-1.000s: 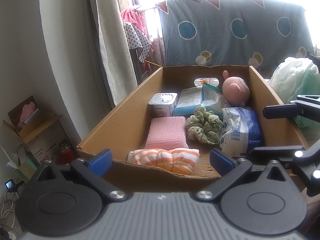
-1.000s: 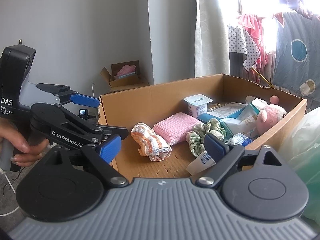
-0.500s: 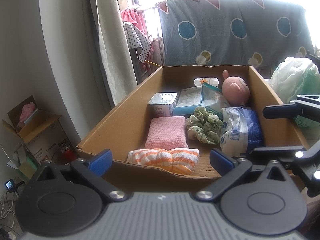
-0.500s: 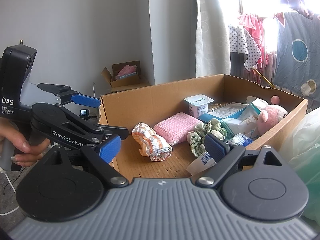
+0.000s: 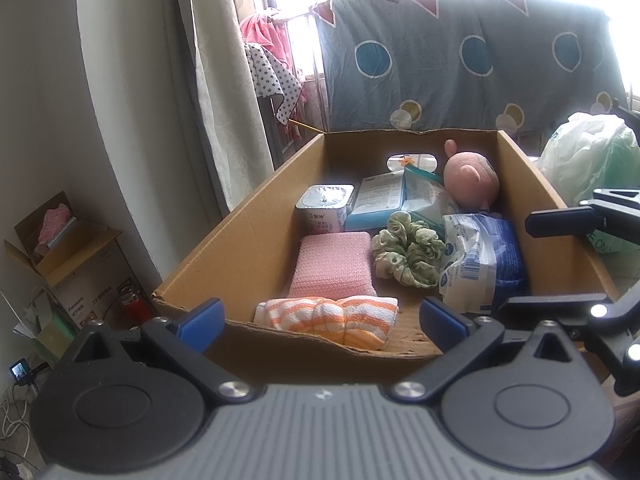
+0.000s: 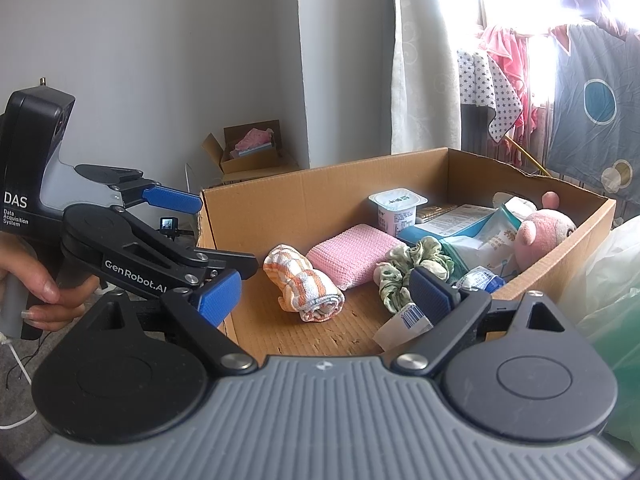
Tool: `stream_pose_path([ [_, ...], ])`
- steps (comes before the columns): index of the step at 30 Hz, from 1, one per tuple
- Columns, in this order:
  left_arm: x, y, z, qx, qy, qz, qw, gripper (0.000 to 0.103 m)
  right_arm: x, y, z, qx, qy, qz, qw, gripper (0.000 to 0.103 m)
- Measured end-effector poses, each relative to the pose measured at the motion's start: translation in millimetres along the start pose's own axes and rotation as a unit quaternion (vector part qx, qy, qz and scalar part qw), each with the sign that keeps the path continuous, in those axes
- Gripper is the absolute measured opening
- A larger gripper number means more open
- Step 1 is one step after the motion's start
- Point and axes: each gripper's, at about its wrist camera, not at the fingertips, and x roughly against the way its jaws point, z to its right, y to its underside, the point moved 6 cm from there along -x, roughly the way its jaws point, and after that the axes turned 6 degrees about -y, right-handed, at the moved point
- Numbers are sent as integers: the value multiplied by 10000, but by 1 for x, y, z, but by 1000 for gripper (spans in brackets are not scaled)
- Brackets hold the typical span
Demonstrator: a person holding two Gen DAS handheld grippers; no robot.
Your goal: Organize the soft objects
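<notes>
Two hand-held grippers are hovering at the near edge of an open brown cardboard box, both with blue-padded jaws spread wide and gripping nothing. The left gripper is facing the box from its short near wall; the right gripper is looking in from the long side, with the left gripper and the bare hand holding it showing at nine o'clock of that view.

Inside the box, seen from the left wrist, a rolled orange-and-white striped cloth is lying against the near wall at six o'clock. Just beyond it a folded pink knitted cloth is lying flat, with a pale green fabric scrunchie beside it toward three o'clock. A blue-and-white plastic packet is resting against the right wall, and a pink plush pig toy is sitting in the far corner at one o'clock. A white foil-topped yoghurt cup is standing at eleven o'clock next to a light blue flat carton; what lies behind these is too crowded to make out, possibly more packaging.

A crumpled pale green plastic bag is bulging outside the box at three o'clock.
</notes>
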Motion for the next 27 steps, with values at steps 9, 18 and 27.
stream_pose_path([
  [9,0,-1,0,-23,19,-10,10000,103,0,0,0,-14,-15,4,10000,92],
  [18,0,-1,0,-22,14,-10,10000,103,-1,1,-1,44,-5,-47,10000,94],
  [27,0,-2,0,-30,12,-15,10000,103,-1,2,-2,34,-18,-46,10000,95],
])
